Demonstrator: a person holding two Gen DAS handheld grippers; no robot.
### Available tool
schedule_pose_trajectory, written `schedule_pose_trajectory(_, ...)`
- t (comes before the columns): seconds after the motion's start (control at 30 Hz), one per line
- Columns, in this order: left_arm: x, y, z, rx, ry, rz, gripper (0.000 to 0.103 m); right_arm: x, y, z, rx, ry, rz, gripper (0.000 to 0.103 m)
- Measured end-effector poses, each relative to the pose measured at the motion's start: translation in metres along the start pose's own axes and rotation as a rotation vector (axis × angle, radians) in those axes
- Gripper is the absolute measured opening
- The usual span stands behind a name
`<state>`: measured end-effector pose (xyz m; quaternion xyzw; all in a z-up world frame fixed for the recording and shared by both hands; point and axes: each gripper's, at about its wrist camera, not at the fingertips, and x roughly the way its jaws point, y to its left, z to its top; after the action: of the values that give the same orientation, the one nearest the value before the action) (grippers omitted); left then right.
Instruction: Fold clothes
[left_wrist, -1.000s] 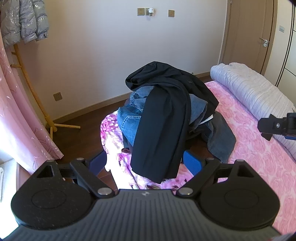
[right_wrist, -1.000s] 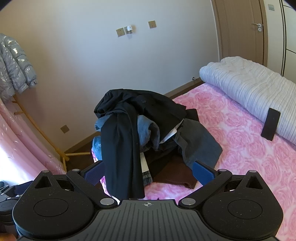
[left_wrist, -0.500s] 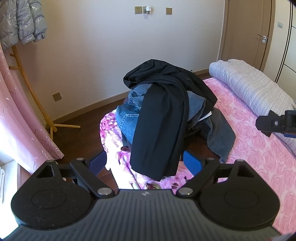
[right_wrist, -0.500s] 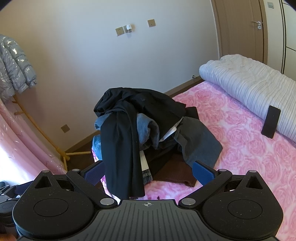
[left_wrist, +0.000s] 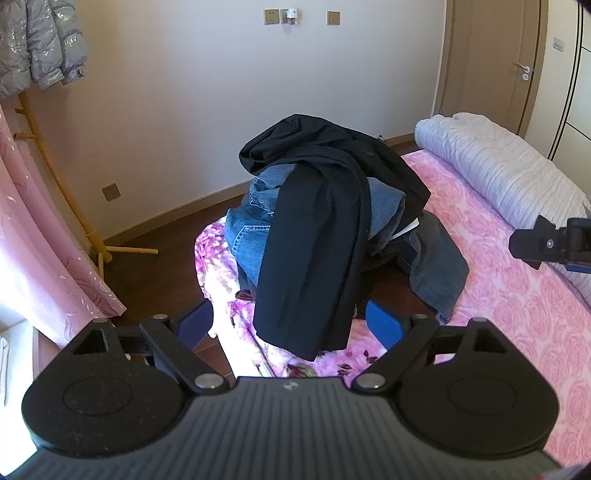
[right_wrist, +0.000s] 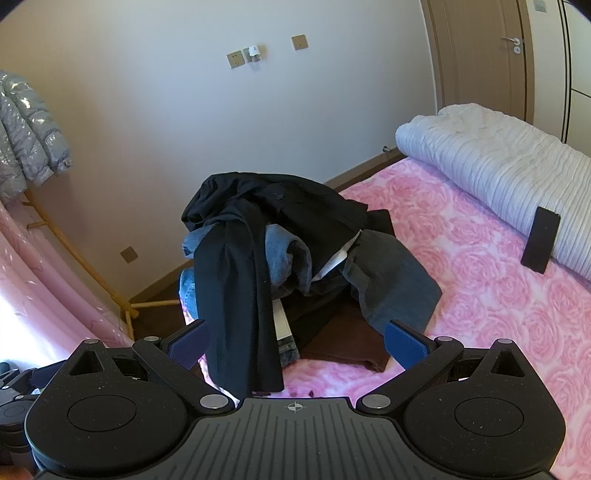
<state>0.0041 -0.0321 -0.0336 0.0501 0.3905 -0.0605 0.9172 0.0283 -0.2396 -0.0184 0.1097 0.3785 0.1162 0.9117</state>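
Where clothes pile (left_wrist: 325, 229) sprawls, rolled quilt (left_wrist: 495, 166) beyond.

The black trousers (left_wrist: 314, 258) draped over the pile are smooth, matt cloth, lying on faded blue denim jeans (left_wrist: 251, 236). The bed (right_wrist: 498, 314) wears soft pink rose-patterned fabric, beside a ribbed white quilt (right_wrist: 498, 173) and a glossy silver puffer jacket (left_wrist: 40, 48).

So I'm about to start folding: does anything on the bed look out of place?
The clothes pile is an unsorted heap at the bed's corner, black trousers draped over it. A black phone-like slab leans against the rolled quilt.
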Motion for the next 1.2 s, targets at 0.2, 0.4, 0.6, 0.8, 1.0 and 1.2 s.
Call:
schedule_pose_trajectory(0.2,0.001,-0.008,0.002,0.005,0.002,0.001,0.088,0.002,-0.006,0.003,-0.003,0.002,0.005,0.103)
schedule_pose_trajectory(0.4,0.001,-0.016,0.002,0.005,0.005,-0.002,0.088,0.003,-0.015,0.006,-0.006,0.008,0.006,0.103)
schedule_pose_trajectory(0.6,0.0,-0.025,0.002,0.011,0.007,0.002,0.088,0.002,-0.025,0.008,-0.009,0.011,0.013,0.103)
schedule_pose_trajectory(0.8,-0.001,-0.036,0.001,0.019,0.007,0.004,0.088,0.0,-0.034,0.008,-0.009,0.015,0.02,0.103)
schedule_pose_trajectory(1.0,-0.005,-0.048,-0.002,0.029,0.011,0.003,0.088,-0.002,-0.046,0.008,-0.003,0.019,0.026,0.103)
schedule_pose_trajectory(1.2,-0.012,-0.054,-0.002,0.045,-0.002,0.008,0.088,-0.006,-0.054,0.007,0.011,0.014,0.047,0.103)
